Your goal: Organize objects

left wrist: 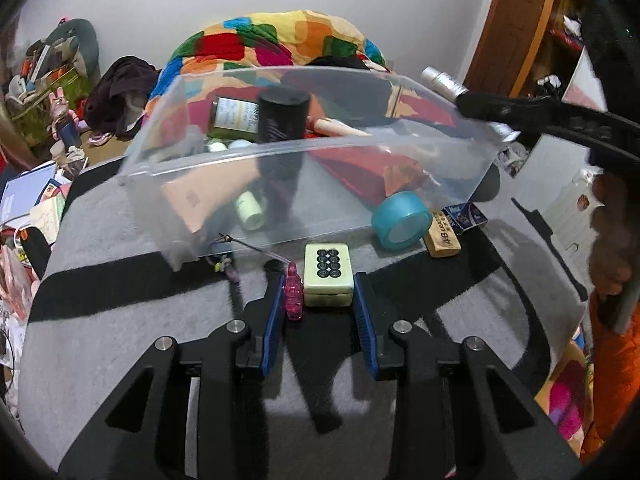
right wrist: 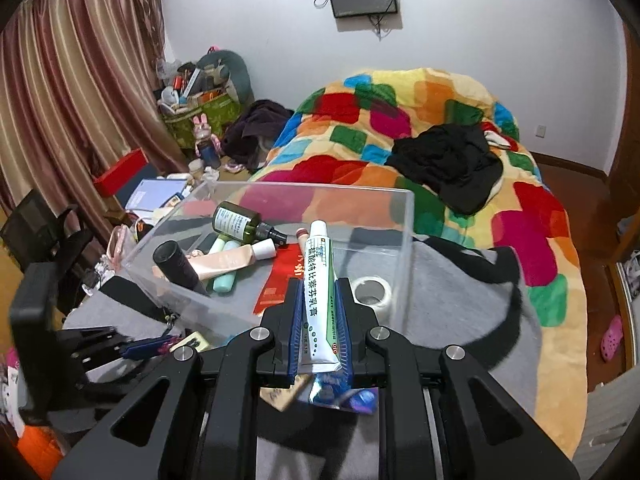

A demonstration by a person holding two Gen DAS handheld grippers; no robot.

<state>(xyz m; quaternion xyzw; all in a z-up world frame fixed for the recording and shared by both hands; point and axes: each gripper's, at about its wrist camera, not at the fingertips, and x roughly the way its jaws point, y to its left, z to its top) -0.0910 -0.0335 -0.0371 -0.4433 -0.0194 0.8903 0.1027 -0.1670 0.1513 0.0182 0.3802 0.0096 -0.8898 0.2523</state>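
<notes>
The left gripper (left wrist: 318, 292) clamps a glossy cream mahjong tile (left wrist: 328, 280) and a pink plastic charm (left wrist: 293, 292) on the grey felt mat (left wrist: 120, 340). The right gripper (right wrist: 319, 320), nearly closed, pinches a smooth white tube (right wrist: 319, 288) printed with green Chinese characters, near the clear plastic bin (right wrist: 400, 248).

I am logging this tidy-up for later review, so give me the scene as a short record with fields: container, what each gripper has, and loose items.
container: clear plastic bin on the grey cloth surface, already holding bottles and tubes
left gripper: shut on cream mahjong tile with dark circles and a small pink translucent charm
right gripper: shut on white and green ointment tube, over the bin's near wall
loose items: teal tape roll, tan eraser block
</notes>
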